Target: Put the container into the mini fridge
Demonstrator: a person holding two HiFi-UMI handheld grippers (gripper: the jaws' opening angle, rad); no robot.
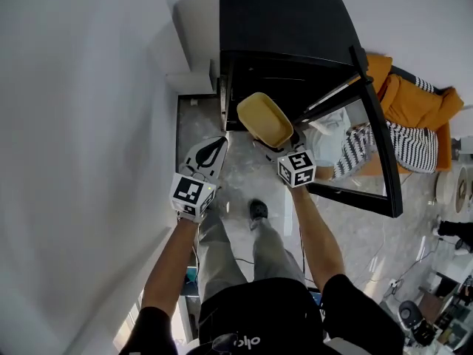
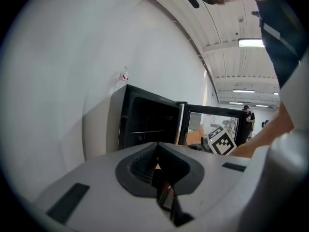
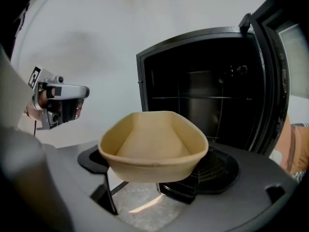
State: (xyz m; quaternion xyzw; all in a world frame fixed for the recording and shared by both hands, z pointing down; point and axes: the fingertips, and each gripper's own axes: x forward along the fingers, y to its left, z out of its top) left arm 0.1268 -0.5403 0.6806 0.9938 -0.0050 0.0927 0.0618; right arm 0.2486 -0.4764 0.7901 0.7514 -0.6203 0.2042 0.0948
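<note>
A tan, empty oval container (image 1: 265,119) hangs in front of the black mini fridge (image 1: 284,28), whose glass door (image 1: 369,150) stands swung open to the right. My right gripper (image 1: 284,148) is shut on the container's near rim and holds it level just outside the dark, shelved opening (image 3: 207,95). The right gripper view shows the container (image 3: 153,144) above the jaws. My left gripper (image 1: 216,148) hovers left of the container near the fridge's left edge, jaws shut and empty. It also shows as the left gripper (image 3: 59,103) against the wall.
A white wall (image 1: 81,124) runs close along the left. An orange cushion with striped cloth (image 1: 414,106) lies behind the open door. My shoe (image 1: 258,211) stands on the grey floor (image 1: 369,235). Cables and gear lie at the lower right.
</note>
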